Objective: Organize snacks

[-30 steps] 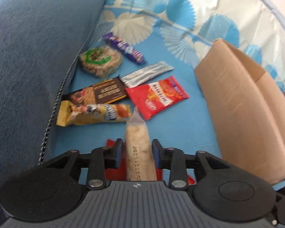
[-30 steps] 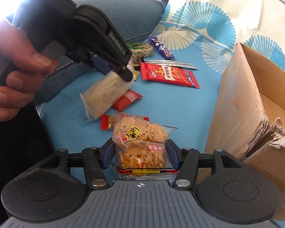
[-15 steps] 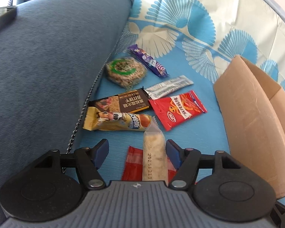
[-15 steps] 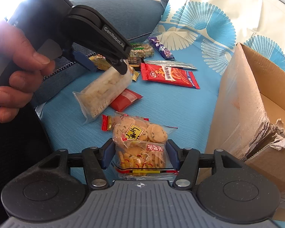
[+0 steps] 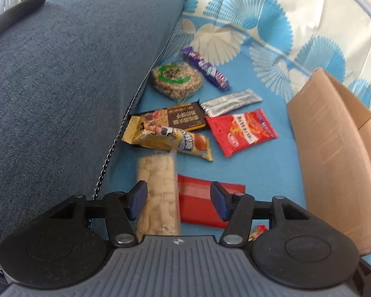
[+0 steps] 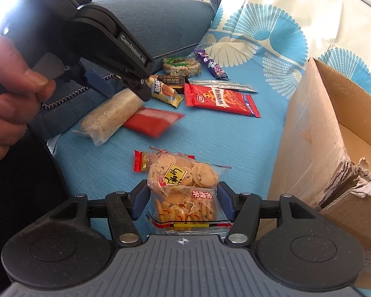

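1. The left tongs (image 5: 178,201) stand spread wide; the clear pale-cracker packet (image 5: 159,193) lies loose between the fingers, against the left one (image 5: 138,199).
2. The right tongs (image 6: 181,205) are parted around the cookie bag (image 6: 183,190); I cannot tell whether the pads press it.
3. That cracker packet rests on the blue sofa seat (image 6: 210,138), overlapping a red pouch (image 6: 152,122).
4. Farther off lie a yellow bar (image 5: 169,142), red chip packet (image 5: 242,131), silver stick (image 5: 231,102), round rice cake (image 5: 176,79) and purple bar (image 5: 205,66).
5. An open cardboard box (image 6: 334,133) stands to the right.
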Tool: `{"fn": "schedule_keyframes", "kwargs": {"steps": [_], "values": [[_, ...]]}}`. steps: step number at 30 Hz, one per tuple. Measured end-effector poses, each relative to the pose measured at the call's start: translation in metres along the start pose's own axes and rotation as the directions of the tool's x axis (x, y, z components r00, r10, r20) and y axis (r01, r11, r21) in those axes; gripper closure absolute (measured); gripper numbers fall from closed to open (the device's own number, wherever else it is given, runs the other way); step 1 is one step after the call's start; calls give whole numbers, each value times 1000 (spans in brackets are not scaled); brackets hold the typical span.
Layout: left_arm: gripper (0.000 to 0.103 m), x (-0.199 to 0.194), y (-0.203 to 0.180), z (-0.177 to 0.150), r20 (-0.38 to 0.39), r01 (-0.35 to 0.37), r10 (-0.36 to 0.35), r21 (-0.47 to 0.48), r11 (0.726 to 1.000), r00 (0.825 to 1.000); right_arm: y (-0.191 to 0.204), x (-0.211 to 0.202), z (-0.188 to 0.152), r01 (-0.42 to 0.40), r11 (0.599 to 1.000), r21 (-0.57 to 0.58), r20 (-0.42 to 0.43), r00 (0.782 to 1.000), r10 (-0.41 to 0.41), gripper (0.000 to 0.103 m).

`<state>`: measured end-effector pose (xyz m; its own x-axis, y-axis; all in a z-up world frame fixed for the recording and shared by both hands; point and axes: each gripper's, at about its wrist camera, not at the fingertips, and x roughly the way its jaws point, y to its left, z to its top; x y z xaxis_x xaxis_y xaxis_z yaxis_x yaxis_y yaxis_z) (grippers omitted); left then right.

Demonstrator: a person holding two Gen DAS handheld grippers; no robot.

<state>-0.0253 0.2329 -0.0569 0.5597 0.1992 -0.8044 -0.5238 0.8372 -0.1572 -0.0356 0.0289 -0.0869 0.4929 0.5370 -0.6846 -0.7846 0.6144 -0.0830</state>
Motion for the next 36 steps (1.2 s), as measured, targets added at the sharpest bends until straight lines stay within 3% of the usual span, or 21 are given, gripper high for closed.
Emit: {"fn": "schedule_keyframes", "kwargs": {"steps": [11,18,22,26,31,36], "values": [[38,-4,-7,-7,4,-70,70,7,998,998,1,3,0,-2,1000,-2,-1,1000,2,37],[38,1,-10,-9,-71,-145,143,-23,989,987,2,3,1,-6,1000,-5,0,1000,6,36],[38,16,-5,-7,-141,-149,141,-45,988,980,2,3,0,-4,1000,-6,-4,1000,4,36],[38,21,-1,-8,-145,-136,126,-62,989,981,3,5,1,-1,1000,-4,-8,1000,1,36],[62,20,-2,-10,-126,-126,119,-54,991,985,4,9,0,5,1000,-15,-17,1000,-5,37],[63,15,-6,-11,-103,-123,119,-36,992,988,4,7,-2,20,999,-33,-7,1000,-20,43]]}}
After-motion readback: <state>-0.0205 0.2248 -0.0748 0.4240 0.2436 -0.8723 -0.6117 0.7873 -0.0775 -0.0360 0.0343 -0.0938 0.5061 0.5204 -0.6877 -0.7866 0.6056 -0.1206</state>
